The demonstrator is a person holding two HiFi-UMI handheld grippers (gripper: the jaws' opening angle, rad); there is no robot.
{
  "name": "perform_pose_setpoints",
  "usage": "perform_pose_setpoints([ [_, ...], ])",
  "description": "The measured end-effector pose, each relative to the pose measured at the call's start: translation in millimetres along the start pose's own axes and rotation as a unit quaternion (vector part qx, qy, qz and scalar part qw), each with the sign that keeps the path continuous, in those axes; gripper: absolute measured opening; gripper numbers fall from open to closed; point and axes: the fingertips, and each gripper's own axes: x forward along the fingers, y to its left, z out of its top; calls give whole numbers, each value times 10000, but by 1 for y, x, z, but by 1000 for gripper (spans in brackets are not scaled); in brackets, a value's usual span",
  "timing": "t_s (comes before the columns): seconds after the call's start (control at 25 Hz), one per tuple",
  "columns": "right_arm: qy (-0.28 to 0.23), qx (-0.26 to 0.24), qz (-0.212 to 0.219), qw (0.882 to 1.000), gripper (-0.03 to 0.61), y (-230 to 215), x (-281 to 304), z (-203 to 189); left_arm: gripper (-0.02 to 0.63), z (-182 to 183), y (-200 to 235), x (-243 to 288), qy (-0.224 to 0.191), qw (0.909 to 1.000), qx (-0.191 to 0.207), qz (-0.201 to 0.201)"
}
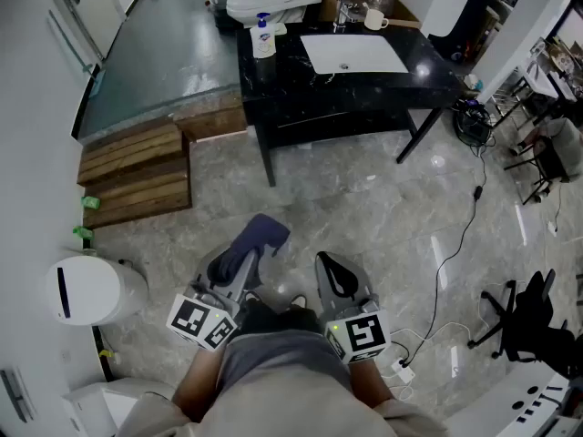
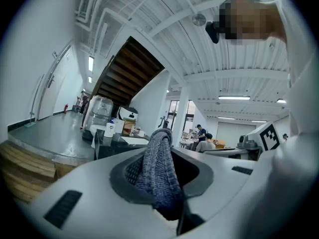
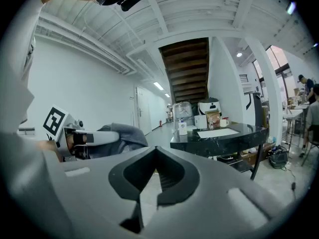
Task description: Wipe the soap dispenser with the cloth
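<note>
- Jaws of the left gripper [image 2: 160, 153] are clamped on the cloth [image 2: 155, 178] — grey-blue knit, folded, its end standing up past the jaw tips.
- Jaws of the right gripper [image 3: 155, 156] are pressed together with nothing between them.
- Both grippers are held side by side over the grey stone floor [image 1: 364, 208], well short of the table [image 1: 428, 85]. The left one is toward the table's left end.
- Soap dispenser [image 1: 263, 36] — a white bottle with a blue label, upright on the table's far left corner, well apart from the cloth.
- A white basin [image 1: 353, 53] is set into the table top, to the right of the soap dispenser.
- A mug [image 1: 374, 19] stands at the table's back edge, beyond the basin.
- A toilet [image 1: 260, 3] sits just behind the table's left end.
- Wooden steps [image 1: 137, 171] lie on the floor to the left of the table.
- A black cable [image 1: 460, 235] trails across the floor near the table's right end.
</note>
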Motion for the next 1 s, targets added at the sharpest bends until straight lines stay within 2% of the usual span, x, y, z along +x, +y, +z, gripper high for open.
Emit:
perform_pose_setpoints([
  [0.32, 23, 119, -47, 9999, -2, -9, -5, -3, 87, 0, -11, 1, 105, 9999, 15, -4],
  [0.56, 108, 460, 5, 9989, 0, -18, 3, -11, 87, 2, -8, 6, 207, 9998, 31, 30],
  [0.84, 122, 404, 95, 9991, 0, -25, 28, -6, 87, 5, 13, 23, 134, 9998, -11, 113],
  [1.0, 111, 239, 122, 9996, 0, -35, 54, 11, 87, 16, 31, 41, 47, 9998, -10, 186],
])
